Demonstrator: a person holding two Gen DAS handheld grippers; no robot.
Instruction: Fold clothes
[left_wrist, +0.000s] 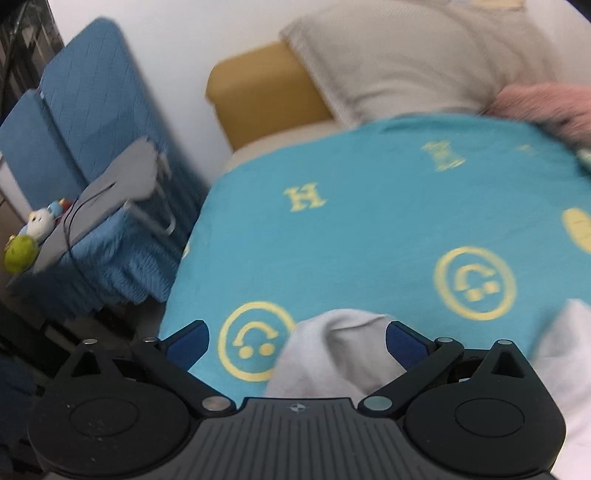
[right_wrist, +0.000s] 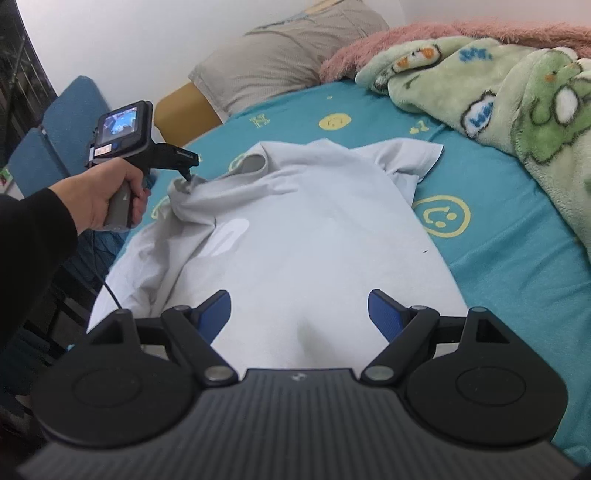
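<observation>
A light grey T-shirt (right_wrist: 295, 229) lies spread on the turquoise bed sheet (right_wrist: 498, 258), collar at the far end, its right sleeve (right_wrist: 410, 158) flat. My left gripper (left_wrist: 297, 338) has its jaws wide apart around a raised fold of the shirt (left_wrist: 340, 354). In the right wrist view the left gripper (right_wrist: 186, 176) touches the bunched left shoulder of the shirt, slightly lifted. My right gripper (right_wrist: 299, 312) is open and empty above the shirt's lower part.
A green patterned blanket (right_wrist: 517, 99) and pink fluffy blanket (right_wrist: 354, 51) lie at the right. A beige pillow (right_wrist: 280, 55) rests at the yellow headboard (left_wrist: 258, 92). A blue chair (left_wrist: 81, 122) with a grey tray and toys stands left of the bed.
</observation>
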